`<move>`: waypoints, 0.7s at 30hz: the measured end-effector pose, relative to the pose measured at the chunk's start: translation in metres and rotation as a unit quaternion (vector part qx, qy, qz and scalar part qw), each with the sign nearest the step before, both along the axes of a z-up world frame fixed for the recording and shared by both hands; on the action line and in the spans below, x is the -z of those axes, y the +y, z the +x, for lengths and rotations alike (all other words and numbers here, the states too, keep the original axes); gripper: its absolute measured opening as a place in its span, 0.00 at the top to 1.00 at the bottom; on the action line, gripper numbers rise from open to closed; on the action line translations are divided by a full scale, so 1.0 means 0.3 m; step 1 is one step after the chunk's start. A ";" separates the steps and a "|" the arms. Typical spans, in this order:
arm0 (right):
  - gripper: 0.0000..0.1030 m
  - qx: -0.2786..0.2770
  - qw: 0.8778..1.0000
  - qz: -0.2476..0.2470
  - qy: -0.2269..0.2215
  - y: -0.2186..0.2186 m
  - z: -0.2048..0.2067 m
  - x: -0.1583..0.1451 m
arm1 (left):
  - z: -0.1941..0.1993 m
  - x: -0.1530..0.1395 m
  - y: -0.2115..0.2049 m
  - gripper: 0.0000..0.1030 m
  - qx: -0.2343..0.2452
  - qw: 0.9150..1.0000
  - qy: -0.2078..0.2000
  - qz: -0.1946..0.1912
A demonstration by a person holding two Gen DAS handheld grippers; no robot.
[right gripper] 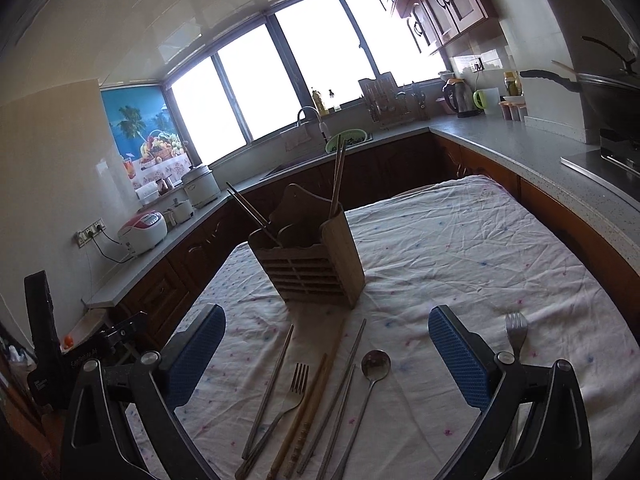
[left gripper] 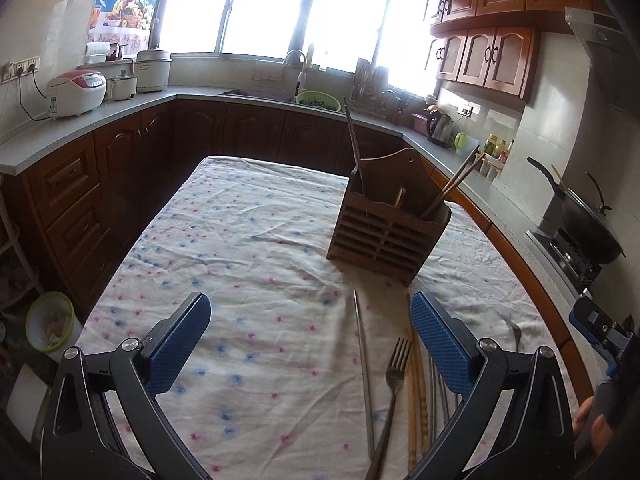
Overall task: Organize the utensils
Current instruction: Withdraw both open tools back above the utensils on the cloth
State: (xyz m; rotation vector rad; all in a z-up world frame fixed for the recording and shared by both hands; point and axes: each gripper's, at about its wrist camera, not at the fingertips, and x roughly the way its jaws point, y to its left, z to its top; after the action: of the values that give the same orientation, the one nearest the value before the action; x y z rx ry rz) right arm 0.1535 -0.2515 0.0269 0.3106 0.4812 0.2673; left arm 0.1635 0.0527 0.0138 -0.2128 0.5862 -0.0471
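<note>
The second fork (right gripper: 515, 328) is half hidden behind the right tool's finger (right gripper: 460, 356); utensil handles run off-frame.

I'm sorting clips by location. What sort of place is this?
A home kitchen, most likely: a sink under the window, a rice cooker on the countertop, and a wok on a gas stove.

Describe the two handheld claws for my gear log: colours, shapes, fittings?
Both match. The left claw and right claw have black angular frames, silver pivot bolts and flat rectangular fingers faced with blue dimpled pads. No cables or sleeves show.
</note>
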 end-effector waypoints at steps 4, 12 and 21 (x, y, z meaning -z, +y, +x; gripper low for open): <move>0.00 -0.005 1.000 -0.009 0.015 0.001 -0.038 0.033 | -0.039 0.033 -0.017 0.01 0.010 1.000 0.016 0.004; 0.00 -0.015 0.999 -0.026 0.036 0.030 -0.098 0.091 | -0.087 0.067 -0.058 0.01 0.033 0.999 0.032 0.010; 0.00 -0.017 0.999 -0.032 0.041 0.041 -0.109 0.102 | -0.100 0.086 -0.064 0.01 0.038 0.998 0.040 0.009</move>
State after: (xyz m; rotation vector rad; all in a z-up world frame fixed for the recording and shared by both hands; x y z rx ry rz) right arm 0.1208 -0.2392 -0.0038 0.2520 0.5746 0.2720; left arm 0.1337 0.0335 -0.0119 -0.1749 0.6747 -0.1069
